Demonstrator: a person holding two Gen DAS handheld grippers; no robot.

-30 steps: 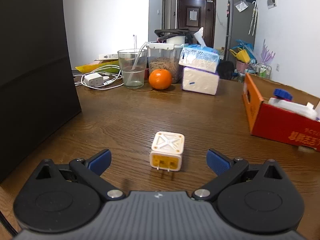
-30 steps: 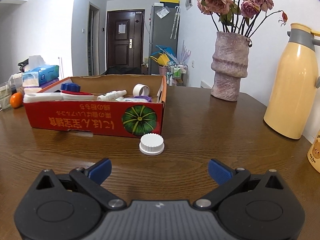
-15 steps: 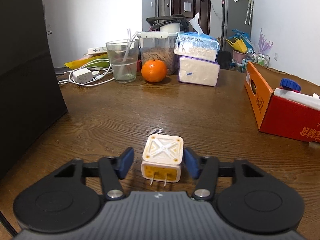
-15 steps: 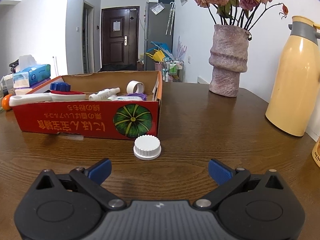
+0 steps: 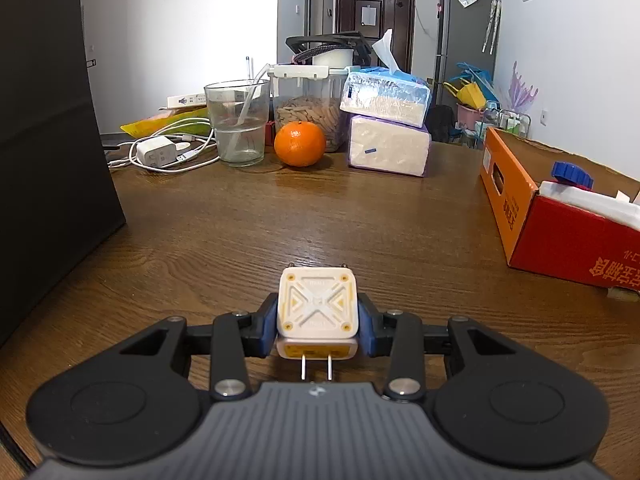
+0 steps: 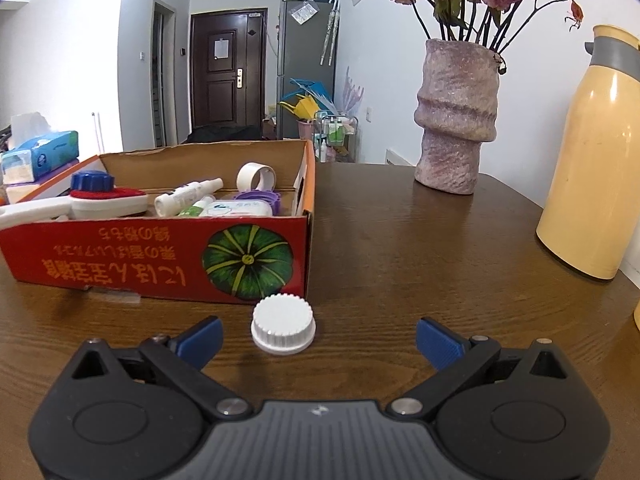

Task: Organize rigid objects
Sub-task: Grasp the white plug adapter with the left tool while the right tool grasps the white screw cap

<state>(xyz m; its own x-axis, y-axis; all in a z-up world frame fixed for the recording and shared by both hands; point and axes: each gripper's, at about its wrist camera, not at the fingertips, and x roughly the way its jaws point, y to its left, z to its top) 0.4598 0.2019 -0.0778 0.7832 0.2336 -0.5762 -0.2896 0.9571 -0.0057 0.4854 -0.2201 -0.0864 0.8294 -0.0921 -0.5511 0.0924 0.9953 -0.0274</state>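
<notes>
Your left gripper (image 5: 318,330) is squeezing the plug (image 5: 317,312); lift gently. Your right gripper (image 6: 318,338) is waiting wide open by the cap (image 6: 283,330).

White walls (image 5: 192,32) all round, daylight falling bright on the left one. Dark wooden door (image 6: 228,76) at the far end of the hallway, grey fridge (image 6: 306,68) just right of it. Brown wood-grain table (image 5: 304,216) in front. Tall black panel (image 5: 44,152) along the table's left edge.
</notes>
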